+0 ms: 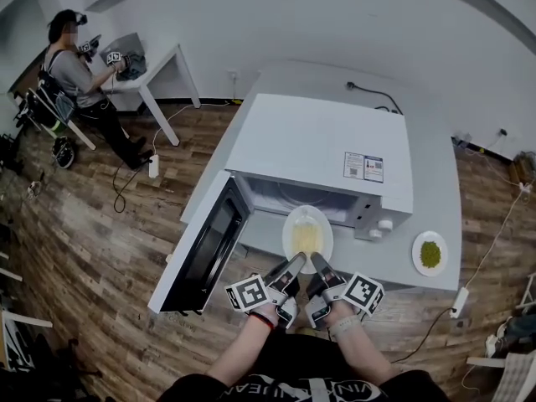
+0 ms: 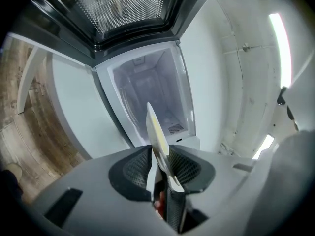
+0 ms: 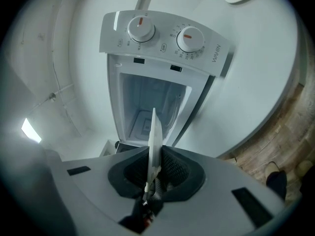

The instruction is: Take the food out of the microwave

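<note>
A white plate of pale yellow food (image 1: pixel 307 234) hangs in front of the open white microwave (image 1: pixel 322 153), just outside its cavity. My left gripper (image 1: pixel 295 268) is shut on the plate's near-left rim, my right gripper (image 1: pixel 322 269) on its near-right rim. In the left gripper view the plate (image 2: pixel 156 132) stands edge-on between the pads, with the empty cavity (image 2: pixel 150 90) behind. The right gripper view shows the plate's rim (image 3: pixel 154 141) clamped edge-on below the microwave's two dials (image 3: pixel 165 34).
The microwave door (image 1: pixel 203 247) hangs open to the left. A second white plate with green food (image 1: pixel 430 254) sits on the grey table (image 1: pixel 440 195) to the right. A person (image 1: pixel 79 78) works at a white table far left. Cables trail over the wooden floor.
</note>
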The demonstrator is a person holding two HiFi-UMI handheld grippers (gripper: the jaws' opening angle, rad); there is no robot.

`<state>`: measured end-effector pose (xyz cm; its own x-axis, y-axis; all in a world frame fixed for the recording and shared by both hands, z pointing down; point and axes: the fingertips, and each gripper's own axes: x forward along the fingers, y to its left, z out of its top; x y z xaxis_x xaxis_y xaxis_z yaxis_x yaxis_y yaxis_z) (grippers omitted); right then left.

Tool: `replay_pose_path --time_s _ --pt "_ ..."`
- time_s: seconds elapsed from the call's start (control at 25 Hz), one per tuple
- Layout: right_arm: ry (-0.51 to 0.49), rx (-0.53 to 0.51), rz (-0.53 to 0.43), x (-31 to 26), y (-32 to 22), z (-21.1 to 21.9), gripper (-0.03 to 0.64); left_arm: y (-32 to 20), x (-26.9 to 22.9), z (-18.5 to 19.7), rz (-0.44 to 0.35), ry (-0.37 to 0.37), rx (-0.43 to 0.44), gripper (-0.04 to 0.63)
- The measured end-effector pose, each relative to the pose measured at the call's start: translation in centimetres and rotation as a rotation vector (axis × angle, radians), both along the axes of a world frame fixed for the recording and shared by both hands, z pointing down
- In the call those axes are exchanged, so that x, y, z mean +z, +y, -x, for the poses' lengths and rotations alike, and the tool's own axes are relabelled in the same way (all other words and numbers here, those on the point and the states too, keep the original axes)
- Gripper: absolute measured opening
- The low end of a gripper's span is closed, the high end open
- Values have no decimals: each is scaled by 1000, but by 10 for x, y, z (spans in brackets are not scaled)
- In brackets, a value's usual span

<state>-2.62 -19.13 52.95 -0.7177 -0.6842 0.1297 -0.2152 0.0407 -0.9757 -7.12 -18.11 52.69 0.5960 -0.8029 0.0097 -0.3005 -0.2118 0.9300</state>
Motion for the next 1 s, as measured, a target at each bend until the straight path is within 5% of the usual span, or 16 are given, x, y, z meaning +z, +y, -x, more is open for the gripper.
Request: replay_pose_path --time_s 1.0 --pt "-15 -145 4 8 84 -19 58 91 10 -22 10 -6 -141 106"
